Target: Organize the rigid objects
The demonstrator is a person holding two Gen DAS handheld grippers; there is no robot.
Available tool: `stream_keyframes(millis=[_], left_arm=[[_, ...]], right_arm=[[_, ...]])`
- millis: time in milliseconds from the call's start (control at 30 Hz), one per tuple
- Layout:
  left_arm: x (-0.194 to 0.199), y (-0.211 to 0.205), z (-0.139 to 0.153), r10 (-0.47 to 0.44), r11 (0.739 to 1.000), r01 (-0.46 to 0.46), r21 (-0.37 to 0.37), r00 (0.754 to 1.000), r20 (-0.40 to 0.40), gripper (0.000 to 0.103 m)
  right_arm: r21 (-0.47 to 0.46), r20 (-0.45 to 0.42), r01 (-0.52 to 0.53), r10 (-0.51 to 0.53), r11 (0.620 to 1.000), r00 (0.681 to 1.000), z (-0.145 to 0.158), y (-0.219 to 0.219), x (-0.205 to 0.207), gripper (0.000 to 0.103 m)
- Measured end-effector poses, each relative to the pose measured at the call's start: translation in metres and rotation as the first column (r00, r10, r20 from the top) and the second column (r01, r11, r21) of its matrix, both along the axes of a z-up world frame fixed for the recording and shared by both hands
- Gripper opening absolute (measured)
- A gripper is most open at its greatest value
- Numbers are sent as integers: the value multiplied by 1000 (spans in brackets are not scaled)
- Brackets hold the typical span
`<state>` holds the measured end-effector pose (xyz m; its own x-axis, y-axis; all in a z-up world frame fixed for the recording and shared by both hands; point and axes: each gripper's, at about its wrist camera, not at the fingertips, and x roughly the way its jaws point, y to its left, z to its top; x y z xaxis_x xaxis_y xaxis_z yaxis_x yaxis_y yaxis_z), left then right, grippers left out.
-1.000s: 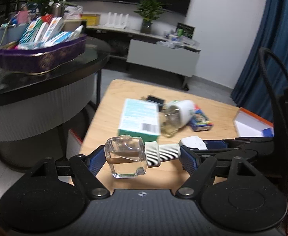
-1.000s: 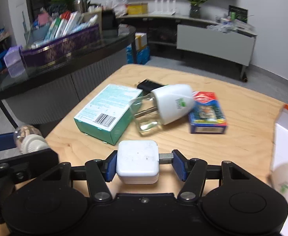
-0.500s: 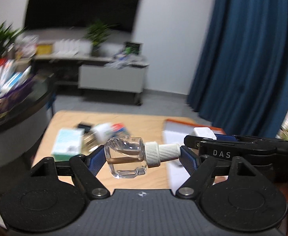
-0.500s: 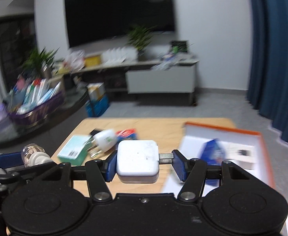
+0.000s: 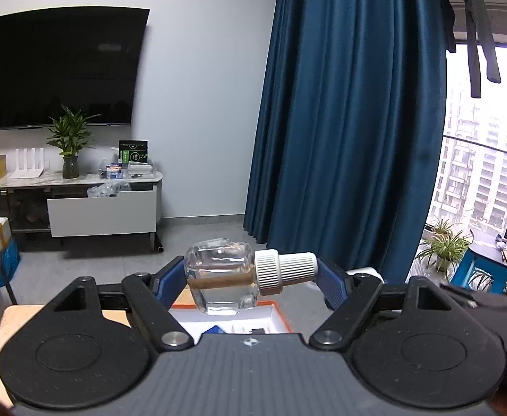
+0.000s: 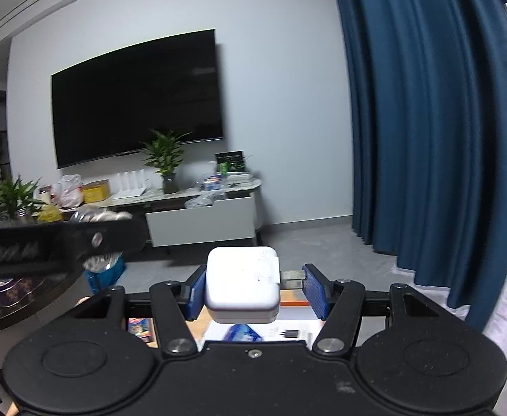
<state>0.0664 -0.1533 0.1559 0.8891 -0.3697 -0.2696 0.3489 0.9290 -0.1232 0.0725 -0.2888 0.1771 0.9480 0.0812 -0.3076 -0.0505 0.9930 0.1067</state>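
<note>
While both carries hang unfinished, the left gripper [image 5: 251,277] clamps a glass bottle [image 5: 220,282], the right gripper [image 6: 255,289] a white charger [image 6: 241,284] (orange-rimmed box [image 5: 281,317] at six o'clock, awaiting both).

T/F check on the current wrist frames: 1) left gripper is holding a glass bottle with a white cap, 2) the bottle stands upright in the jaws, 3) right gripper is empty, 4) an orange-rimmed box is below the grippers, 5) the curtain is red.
1) True: the left gripper is clamped on the clear glass bottle with a white ribbed cap.
2) False: the bottle lies sideways, base against one pad, cap against the other.
3) False: the right gripper grips a white charger, its metal prongs against one pad.
4) True: the orange-rimmed box shows just under the bottle.
5) False: the curtain is dark blue.
</note>
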Motion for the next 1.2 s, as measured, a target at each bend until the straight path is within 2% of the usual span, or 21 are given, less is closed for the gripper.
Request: stream_keyframes(millis=[100,233,467,633,1200], left_arm=[[6,-4,-21,8,1000,-8,-9,999,-45,81],[18,-12,-58,37,999,-33,29,990,-137,81],[30,-5,-125,99,993,-76,86,949,-298,82],[36,12,-135,136,988,-101,117,927,-350,81],[26,10,-141,157,985,-117,130,916,-368,82]], right_arm=[[3,-38,7,-7,1000,999,-16,-4,0,70],[21,-113,5,-2,1000,994,-50,-5,5,70],[4,-241,-8,9,1000,970,-98,3,11,70],[-14,-292,-20,15,1000,956,-118,15,9,70],[-34,-326,-2,-9,999,945,-129,11,12,70]])
